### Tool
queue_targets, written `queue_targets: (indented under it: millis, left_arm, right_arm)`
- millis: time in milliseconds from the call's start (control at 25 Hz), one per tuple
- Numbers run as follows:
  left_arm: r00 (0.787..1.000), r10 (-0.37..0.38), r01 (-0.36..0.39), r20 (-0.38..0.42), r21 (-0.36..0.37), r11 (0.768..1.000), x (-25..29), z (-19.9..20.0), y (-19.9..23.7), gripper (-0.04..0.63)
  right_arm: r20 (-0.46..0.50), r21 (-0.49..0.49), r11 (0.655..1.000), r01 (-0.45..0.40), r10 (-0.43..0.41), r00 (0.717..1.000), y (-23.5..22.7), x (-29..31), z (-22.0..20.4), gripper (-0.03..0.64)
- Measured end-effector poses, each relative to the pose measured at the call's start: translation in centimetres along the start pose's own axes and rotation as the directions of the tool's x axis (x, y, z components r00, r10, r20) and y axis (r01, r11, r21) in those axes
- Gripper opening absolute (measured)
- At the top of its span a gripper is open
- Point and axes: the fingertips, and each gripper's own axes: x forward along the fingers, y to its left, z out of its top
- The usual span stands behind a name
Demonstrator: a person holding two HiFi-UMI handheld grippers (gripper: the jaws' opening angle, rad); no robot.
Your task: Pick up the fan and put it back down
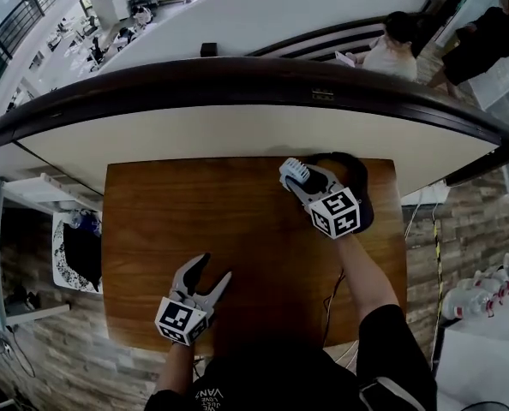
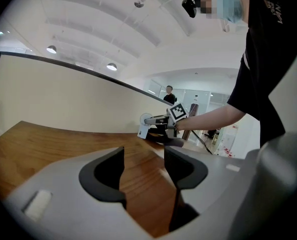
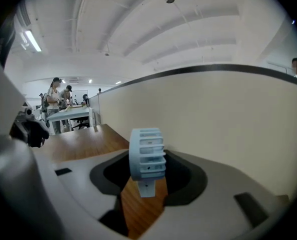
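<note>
Brown wood with a straight grain makes up the table (image 1: 237,229), which is seen whole only in the head view, set against a cream curved wall (image 1: 237,131) capped by a dark rail. Only in that view is a black rounded thing (image 1: 362,187) seen at the table's far right corner, under the right gripper (image 1: 299,176); what it is cannot be told. The left gripper (image 1: 216,269) is held close to the table's near edge, left of centre, well apart from the other.

In the left gripper view its grey jaws with dark pads are shown spread apart, with only bare wood between them. The far right corner is seen side-on there, with a forearm (image 2: 213,118) reaching to it.

The fan (image 3: 147,156) is shown close only in the right gripper view. It is clamped upright between the right gripper's dark pads, edge-on to the camera. A small pale blue-white drum with slatted sides is seen, set on a short squared white stem. Wood is seen beneath the stem, but whether the foot rests on the table cannot be told. In the head view the fan is made out only as a small ribbed pale shape at the jaw tips, near the wall.
</note>
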Motion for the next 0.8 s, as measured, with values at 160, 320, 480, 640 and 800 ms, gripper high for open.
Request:
queue_targets:
  millis: [160,320,480,640,800]
  left_arm:
    - [1.000,0.013,-0.013,-0.017,-0.003,1.000,-0.1,-0.6,-0.3,0.236]
    - [0.999,0.023,-0.023,-0.039,-0.005,1.000,-0.2,-1.3,-0.4,0.236]
    - [0.999,0.023,-0.023,-0.045,-0.004,1.000,0.0,-1.4,-0.7,0.236]
    - [0.999,0.011,-0.012,-0.045,-0.002,1.000,0.4,-1.4,-1.0,0.236]
    - [0.999,0.003,-0.003,-0.048,-0.003,1.000,0.9,-1.4,-1.2,0.236]
  right_arm:
    - [0.000,0.009,1.000,-0.020,0.020,1.000,-0.9,1.2,-0.6,0.187]
    - [-0.007,0.012,1.000,-0.020,0.020,1.000,-1.3,1.9,-1.3,0.187]
    - [-0.012,0.005,1.000,-0.027,0.027,1.000,-1.4,2.1,-1.8,0.187]
    - [-0.008,0.000,0.999,-0.033,0.033,0.999,-1.6,2.2,-1.7,0.187]
    - [-0.007,-0.006,0.999,-0.045,0.045,0.999,-1.6,2.3,-1.8,0.189]
